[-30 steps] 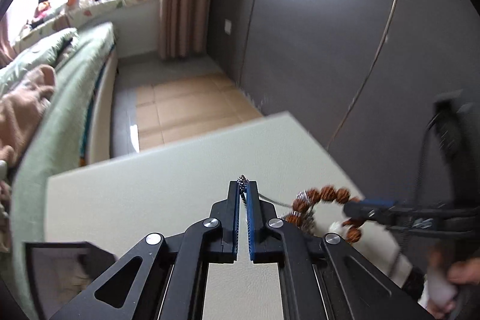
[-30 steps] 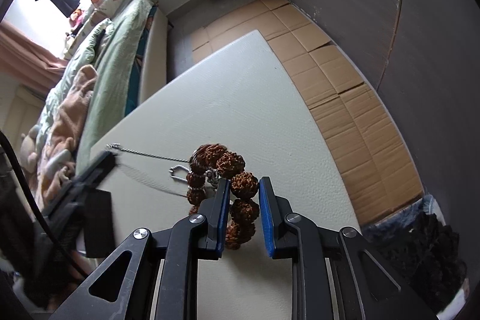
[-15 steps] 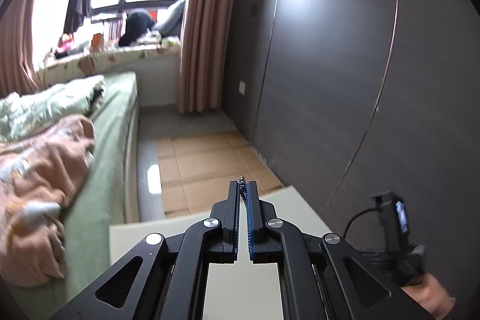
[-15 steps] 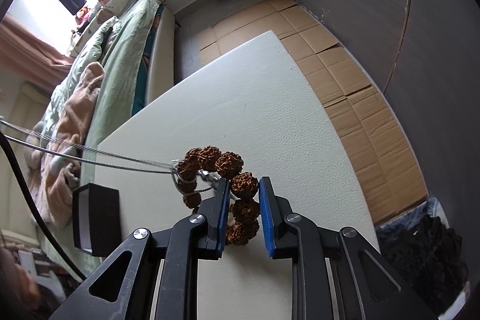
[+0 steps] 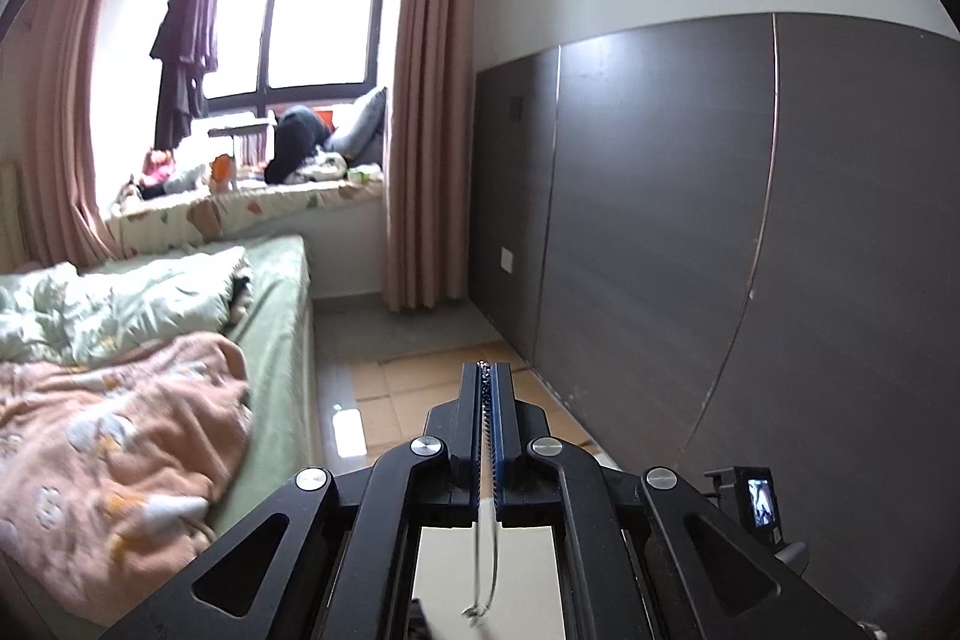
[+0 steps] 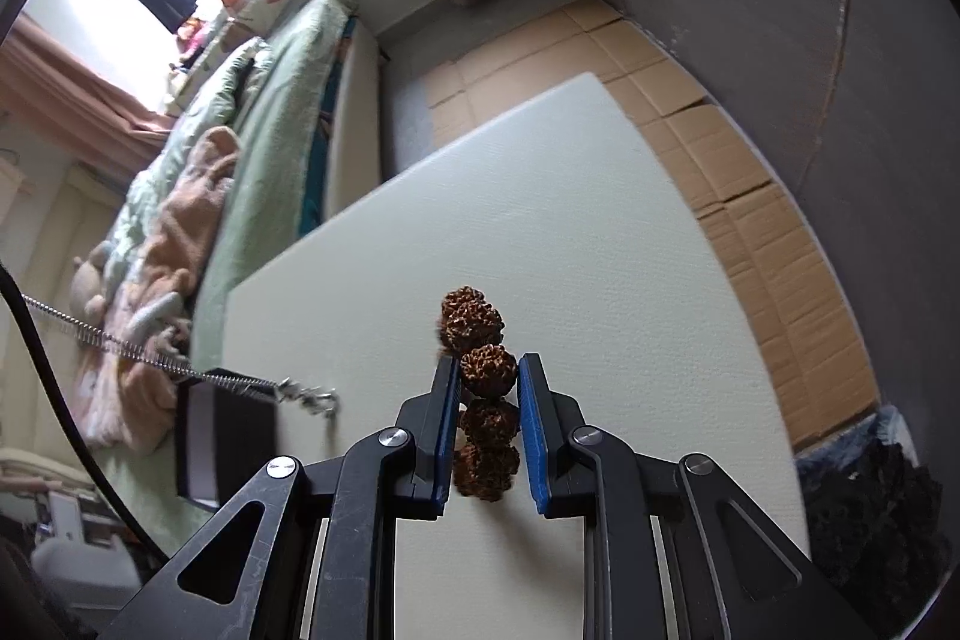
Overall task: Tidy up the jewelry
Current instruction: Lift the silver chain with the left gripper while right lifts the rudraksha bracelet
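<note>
My left gripper [image 5: 487, 370] is shut on a thin silver chain [image 5: 485, 562], raised high and pointing across the room; the chain hangs down between the jaws with its clasp at the bottom. In the right wrist view the same chain [image 6: 144, 355] stretches in from the left, its clasp end dangling free above the table. My right gripper [image 6: 489, 370] is shut on a brown bead bracelet [image 6: 477, 340] of knobbly seed beads, held just above the white table [image 6: 600, 244]. A black jewelry box [image 6: 222, 436] sits at the table's left edge.
A bed with green bedding and a pink blanket [image 5: 108, 430] lies to the left. A dark panelled wall [image 5: 720, 220] stands on the right. Cardboard sheets [image 6: 750, 172] cover the floor beyond the table. Dark clutter [image 6: 870, 508] lies at the lower right.
My left gripper has lifted and tilted up with the chain, pulling it free of the bracelet. The right gripper still holds the bracelet, which now hangs straighter between its jaws.
</note>
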Demonstrator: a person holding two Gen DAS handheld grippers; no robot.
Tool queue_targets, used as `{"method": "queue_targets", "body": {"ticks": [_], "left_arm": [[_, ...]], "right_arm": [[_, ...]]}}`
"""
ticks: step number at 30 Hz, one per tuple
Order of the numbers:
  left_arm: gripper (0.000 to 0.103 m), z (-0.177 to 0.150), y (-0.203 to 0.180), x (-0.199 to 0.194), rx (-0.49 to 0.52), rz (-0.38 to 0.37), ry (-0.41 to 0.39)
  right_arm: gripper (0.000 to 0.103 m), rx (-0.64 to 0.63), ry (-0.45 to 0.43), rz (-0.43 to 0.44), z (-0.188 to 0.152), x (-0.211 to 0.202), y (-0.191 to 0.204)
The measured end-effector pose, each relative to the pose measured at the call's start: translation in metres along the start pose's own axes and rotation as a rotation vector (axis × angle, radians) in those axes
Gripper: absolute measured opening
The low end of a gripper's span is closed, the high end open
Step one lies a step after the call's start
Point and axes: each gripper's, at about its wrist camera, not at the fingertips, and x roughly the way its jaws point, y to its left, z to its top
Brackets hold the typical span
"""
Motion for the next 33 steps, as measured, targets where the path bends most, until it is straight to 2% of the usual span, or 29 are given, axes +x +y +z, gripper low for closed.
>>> {"method": "queue_targets", "body": {"ticks": [10, 17, 26, 33], "left_arm": [[0.002, 0.030, 0.025, -0.039, 0.027, 0.083, -0.079], [0.002, 0.037, 0.040, -0.052, 0.024, 0.110, -0.100], [0.002, 0.014, 0.057, -0.032, 0.025, 0.133, -0.046], [0.002, -0.013, 0.091, -0.008, -0.033, 0.157, 0.006]], "right_arm": [[0.021, -0.044, -0.080, 0.220, -0.007, -0.020, 0.046], [0.021, -0.110, -0.115, 0.330, -0.015, -0.030, 0.084], [0.021, -0.148, -0.137, 0.450, -0.029, -0.031, 0.120], [0.021, -0.193, -0.139, 0.499, -0.037, -0.033, 0.138]]}}
